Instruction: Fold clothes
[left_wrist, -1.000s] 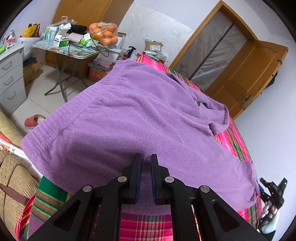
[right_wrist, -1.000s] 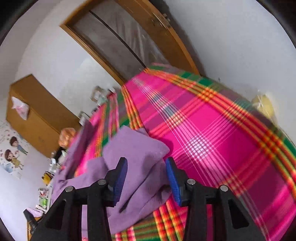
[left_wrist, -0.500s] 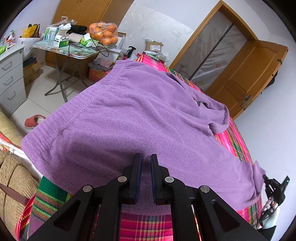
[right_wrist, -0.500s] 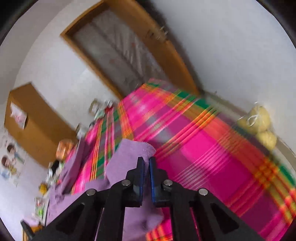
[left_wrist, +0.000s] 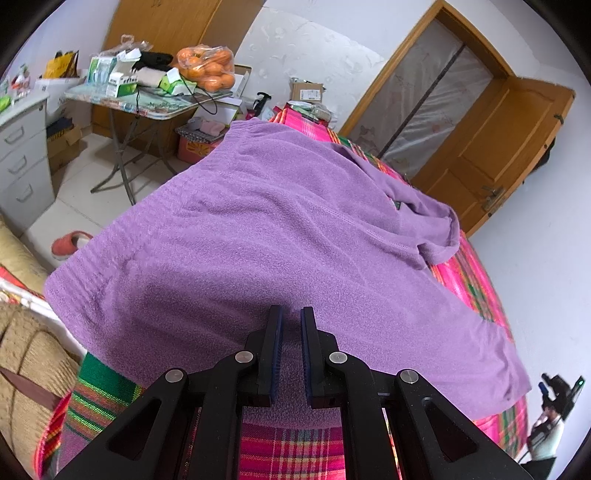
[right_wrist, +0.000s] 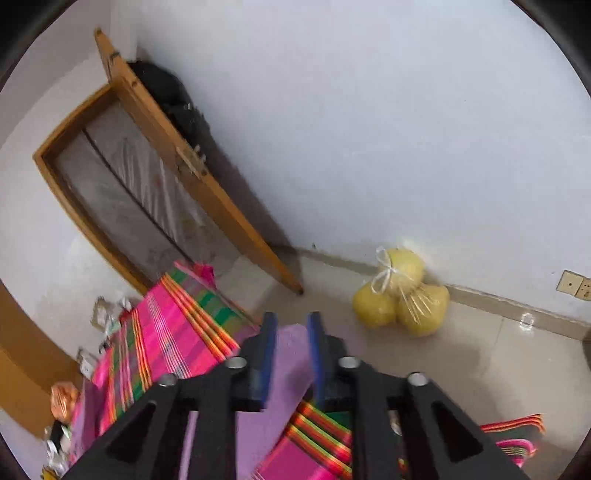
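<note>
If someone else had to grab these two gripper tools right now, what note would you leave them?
Left gripper: jaws nearly shut, apparently pinching the near edge of the purple fleece top.
Right gripper: jaws opening, a strip of the purple sleeve between them, pointing past the bed's edge.
The top lies spread over the pink plaid bedspread.
Done: no fold visible.
Left: fold the sleeves in, then the body.

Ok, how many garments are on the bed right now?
1: the purple garment, spread flat across the plaid bedspread and covering most of it. More could lie outside both views.
</note>
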